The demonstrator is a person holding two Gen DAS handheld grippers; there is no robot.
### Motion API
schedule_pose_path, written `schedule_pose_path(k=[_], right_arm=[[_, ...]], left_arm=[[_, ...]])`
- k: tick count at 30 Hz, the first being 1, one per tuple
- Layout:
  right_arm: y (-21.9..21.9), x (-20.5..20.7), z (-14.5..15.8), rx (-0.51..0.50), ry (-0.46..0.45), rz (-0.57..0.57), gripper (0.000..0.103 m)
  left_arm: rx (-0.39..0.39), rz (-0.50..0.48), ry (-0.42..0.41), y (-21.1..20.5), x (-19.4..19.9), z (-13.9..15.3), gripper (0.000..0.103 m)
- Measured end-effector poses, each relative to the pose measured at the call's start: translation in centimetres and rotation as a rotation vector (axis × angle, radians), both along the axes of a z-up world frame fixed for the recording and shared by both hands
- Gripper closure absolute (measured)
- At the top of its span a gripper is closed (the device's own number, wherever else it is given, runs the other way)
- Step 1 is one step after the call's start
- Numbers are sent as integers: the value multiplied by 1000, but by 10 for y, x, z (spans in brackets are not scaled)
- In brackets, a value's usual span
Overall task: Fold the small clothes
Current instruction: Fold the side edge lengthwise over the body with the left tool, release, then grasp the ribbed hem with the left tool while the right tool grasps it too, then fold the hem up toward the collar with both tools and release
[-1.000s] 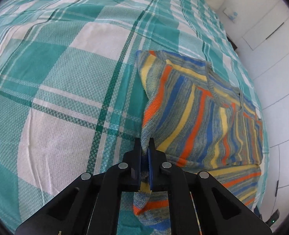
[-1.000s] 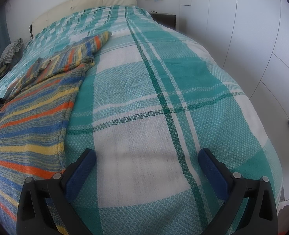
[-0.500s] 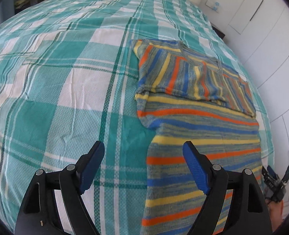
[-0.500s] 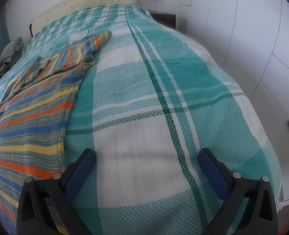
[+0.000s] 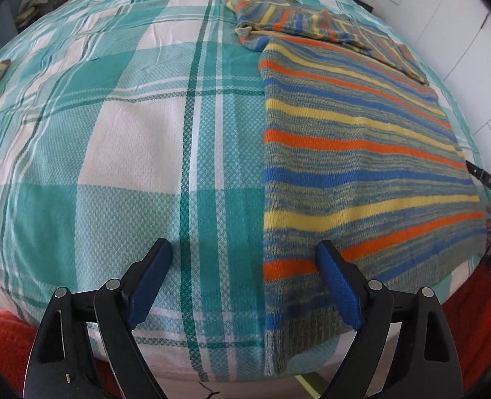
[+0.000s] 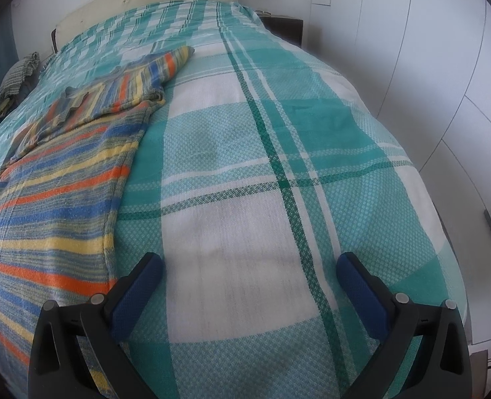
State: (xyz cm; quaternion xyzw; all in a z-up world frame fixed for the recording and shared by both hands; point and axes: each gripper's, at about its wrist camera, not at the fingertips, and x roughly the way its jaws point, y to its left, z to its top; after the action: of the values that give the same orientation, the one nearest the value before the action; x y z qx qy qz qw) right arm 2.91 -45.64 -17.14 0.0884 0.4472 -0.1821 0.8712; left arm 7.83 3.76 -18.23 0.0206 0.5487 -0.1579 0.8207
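1. My striped knit sweater point(image 5: 362, 153) lies flat on the plaid bedspread point(image 5: 112, 139), its hem at the near edge of the bed.
2. Both sleeves look folded in across the chest, so the body folds remain.
3. My left gripper point(image 5: 245, 259) is opening, nothing between its jaws.
4. My right gripper point(image 6: 248, 272) hangs wide open and empty just beside the sweater's edge.
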Motion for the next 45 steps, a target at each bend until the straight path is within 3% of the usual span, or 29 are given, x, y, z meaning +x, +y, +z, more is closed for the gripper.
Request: schedule_pose_path(k=[2,5,9,12,15,16,17,18,19,20,23,26,30,35,41,45], right_arm=[[0,-5,11,18,28,10,1],[4,-19,36,68,-1,34,1],[24,-44,59,205,43,140,1],[45,-63,49,347,143,219,6],[61,-76,24,421,248,230,20],[64,-76,16,432,264,227,24],[68,-75,10,439,271,236,32],[72,-72,3,445,286,251,42],[75,-70,-3,447,308,261,79],[77,-69,-7,439,326,261,96],[75,-73,6,452,312,265,97],[65,-75,35,516,213,248,97],[42,-47,74,593,7,218,97],[11,43,96,588,-171,178,97],[-23,181,78,569,-200,138,97],[-43,240,60,599,-176,112,97]], left_arm=[[-9,4,12,4,-8,-1,13],[-4,2,28,3,-14,0,13],[-18,-13,67,1,-23,-3,13],[-28,-28,86,-1,-29,-5,27],[-40,-35,90,-1,-31,-4,44],[-47,-40,91,-2,-31,-3,58],[-63,-51,98,-2,-32,-3,85],[-86,-65,115,-3,-33,-3,100],[-97,-71,124,-4,-34,-4,99],[-91,-77,118,-4,-36,-2,100],[-155,-75,140,4,-41,8,100],[-299,-26,145,21,-34,27,100],[-455,44,75,32,11,56,100],[-501,108,-27,17,116,76,100],[-500,181,-51,-8,241,75,100],[-460,184,-26,-30,301,63,100]])
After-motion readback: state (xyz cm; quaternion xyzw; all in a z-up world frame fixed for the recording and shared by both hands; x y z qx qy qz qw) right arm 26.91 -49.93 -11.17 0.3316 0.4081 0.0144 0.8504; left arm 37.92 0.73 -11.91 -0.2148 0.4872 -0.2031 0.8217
